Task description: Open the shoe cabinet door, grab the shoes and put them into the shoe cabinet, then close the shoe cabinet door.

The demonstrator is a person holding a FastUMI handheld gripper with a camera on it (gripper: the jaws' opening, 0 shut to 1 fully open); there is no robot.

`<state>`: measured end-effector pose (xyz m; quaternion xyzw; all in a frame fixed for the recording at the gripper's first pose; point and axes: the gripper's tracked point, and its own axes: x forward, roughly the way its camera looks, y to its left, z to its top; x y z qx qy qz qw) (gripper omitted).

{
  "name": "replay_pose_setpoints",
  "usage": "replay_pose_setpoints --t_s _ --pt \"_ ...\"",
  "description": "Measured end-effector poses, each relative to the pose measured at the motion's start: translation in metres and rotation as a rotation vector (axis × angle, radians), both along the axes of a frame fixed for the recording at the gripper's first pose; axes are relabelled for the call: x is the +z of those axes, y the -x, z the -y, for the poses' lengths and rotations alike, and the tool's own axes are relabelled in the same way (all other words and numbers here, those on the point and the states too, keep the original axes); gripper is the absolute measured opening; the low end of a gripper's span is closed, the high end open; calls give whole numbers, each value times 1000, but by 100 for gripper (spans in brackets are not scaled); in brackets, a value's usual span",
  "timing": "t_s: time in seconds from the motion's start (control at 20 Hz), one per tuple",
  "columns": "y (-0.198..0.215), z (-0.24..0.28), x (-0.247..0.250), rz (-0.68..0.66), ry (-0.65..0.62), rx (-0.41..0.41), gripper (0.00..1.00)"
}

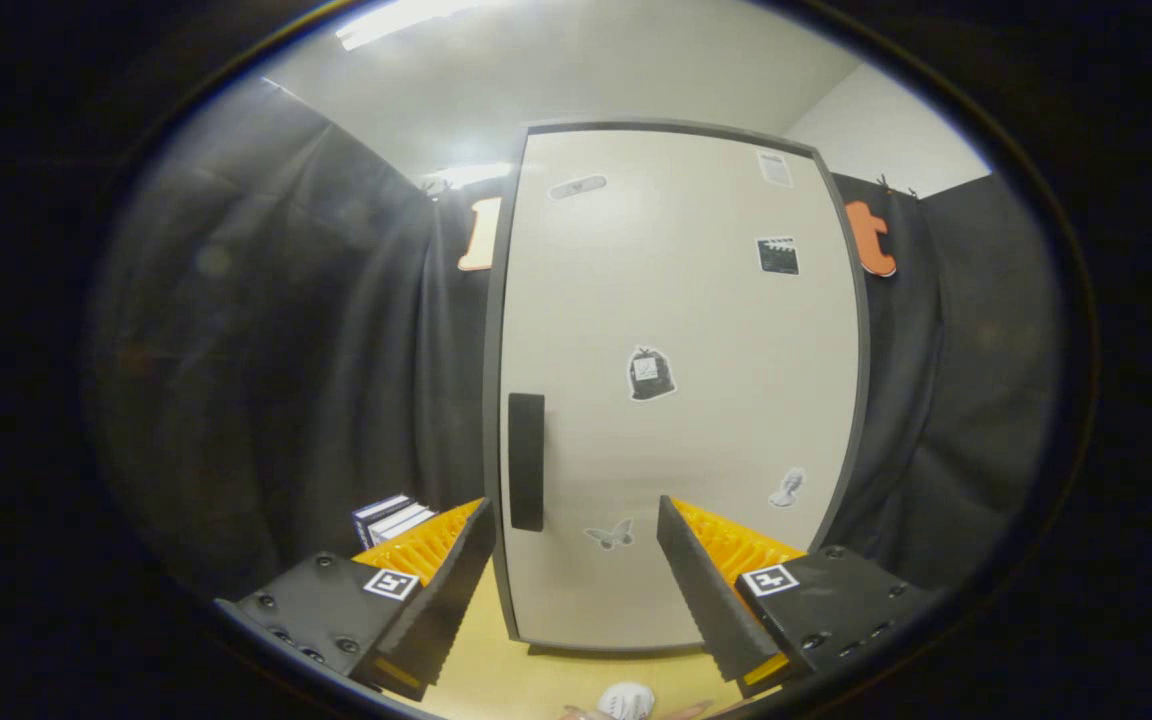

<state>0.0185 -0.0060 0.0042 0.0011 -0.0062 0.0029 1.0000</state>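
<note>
The shoe cabinet door (676, 380) stands shut, straight ahead of the tongs (573, 545) and beyond their tips, a pale flat panel in a dark frame that rises well above them. Its handle (526, 461), a dark upright bar, sits close to the door's left edge, just ahead of and slightly above the tip of the left finger (456, 575); the right finger (698, 580) points at bare panel. The tongs are spread wide apart and hold nothing. The door looks stiff and smooth, probably light enough to swing with a steady pull, and its flat face offers no purchase, so the handle is the sensible place to take hold: the fingers would close across the bar from its two sides, about its middle, and the pull should follow the arc of the door, which seems hinged on the far right side. A few small stickers (651, 374) dot the panel and play no part. Below the tongs, nearer than the door's foot, a white shoe (628, 699) peeks out on the yellowish floor (496, 680); it is likely soft and light. Left of the left finger, some books (391, 518) lie against the dark curtain.
</note>
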Motion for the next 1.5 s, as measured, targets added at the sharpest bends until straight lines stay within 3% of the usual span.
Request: replay_pose_setpoints --t_s 0.3,0.5,1.1,1.5 --pt "-8 1 1 -1 -12 15 100" --pt "-22 -2 -2 -12 0 -17 100" --pt "-108 -39 -23 -41 -41 -91 100" --pt "-137 -41 -33 -54 -68 -136 67"
